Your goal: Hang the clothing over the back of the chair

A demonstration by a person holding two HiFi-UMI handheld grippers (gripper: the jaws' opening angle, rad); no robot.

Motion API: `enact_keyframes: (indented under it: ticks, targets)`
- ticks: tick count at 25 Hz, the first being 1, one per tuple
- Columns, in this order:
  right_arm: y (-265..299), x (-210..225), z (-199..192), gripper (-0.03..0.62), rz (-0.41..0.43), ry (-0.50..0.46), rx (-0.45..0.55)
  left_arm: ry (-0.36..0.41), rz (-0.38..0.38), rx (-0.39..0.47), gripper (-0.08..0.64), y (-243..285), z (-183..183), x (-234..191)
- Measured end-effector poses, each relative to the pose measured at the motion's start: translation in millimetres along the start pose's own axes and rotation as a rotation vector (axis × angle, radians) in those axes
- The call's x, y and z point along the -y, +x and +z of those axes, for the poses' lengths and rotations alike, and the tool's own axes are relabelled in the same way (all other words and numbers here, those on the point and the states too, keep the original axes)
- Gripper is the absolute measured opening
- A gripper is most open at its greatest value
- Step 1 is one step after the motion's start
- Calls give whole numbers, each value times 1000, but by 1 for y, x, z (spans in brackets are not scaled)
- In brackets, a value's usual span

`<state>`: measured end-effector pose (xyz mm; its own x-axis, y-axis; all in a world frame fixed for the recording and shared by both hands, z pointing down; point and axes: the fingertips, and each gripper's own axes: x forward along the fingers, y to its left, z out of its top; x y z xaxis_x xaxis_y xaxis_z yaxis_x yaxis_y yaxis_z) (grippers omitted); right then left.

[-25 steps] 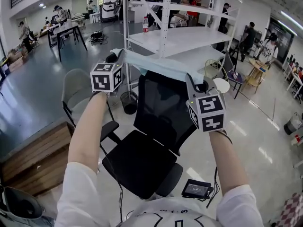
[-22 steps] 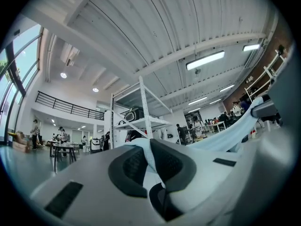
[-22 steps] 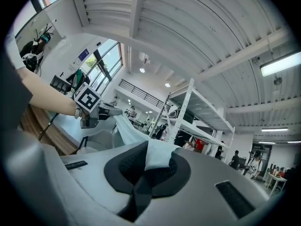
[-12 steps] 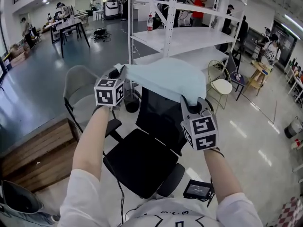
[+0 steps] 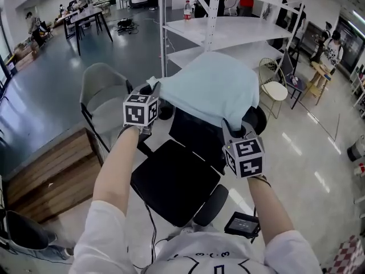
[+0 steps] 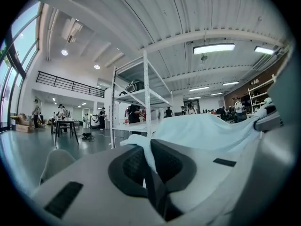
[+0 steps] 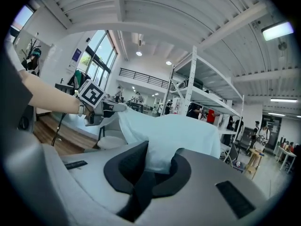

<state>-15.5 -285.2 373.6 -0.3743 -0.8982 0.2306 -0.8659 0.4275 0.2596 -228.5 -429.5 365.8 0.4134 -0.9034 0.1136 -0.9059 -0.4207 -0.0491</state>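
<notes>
A light blue garment (image 5: 212,86) lies draped over the top of the black office chair's back (image 5: 193,133). My left gripper (image 5: 153,88) is shut on the garment's left edge, level with the top of the chair back. My right gripper (image 5: 230,129) is shut on its right edge, nearer to me and lower. In the left gripper view the cloth (image 6: 207,130) runs out from between the left gripper's (image 6: 148,160) closed black pads. The right gripper view shows the right gripper (image 7: 158,166) pinching a fold, with the garment (image 7: 175,134) spread ahead and the left gripper (image 7: 111,108) at its far corner.
A white metal shelving rack (image 5: 218,28) stands just behind the chair. A grey chair (image 5: 105,96) is at the left and a wooden platform (image 5: 52,176) below it. A small dark device (image 5: 242,224) lies on the floor. A cream chair (image 5: 275,88) and several people are further back.
Both grippers have come down with the garment. It was stretched above the chair back before and now hangs over its top and far side.
</notes>
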Motion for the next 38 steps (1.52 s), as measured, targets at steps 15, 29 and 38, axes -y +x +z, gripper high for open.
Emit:
enact_keyframes:
  ticks: [15, 29, 38]
  targets:
    - [36, 21, -99, 67, 44, 129, -210, -28, -40, -211, 76, 52, -84, 17]
    - [50, 44, -155, 225, 56, 256, -308, -53, -106, -381, 266, 88, -138, 53]
    - [45, 60, -158, 226, 43, 293, -294, -54, -137, -366, 272, 85, -131, 75]
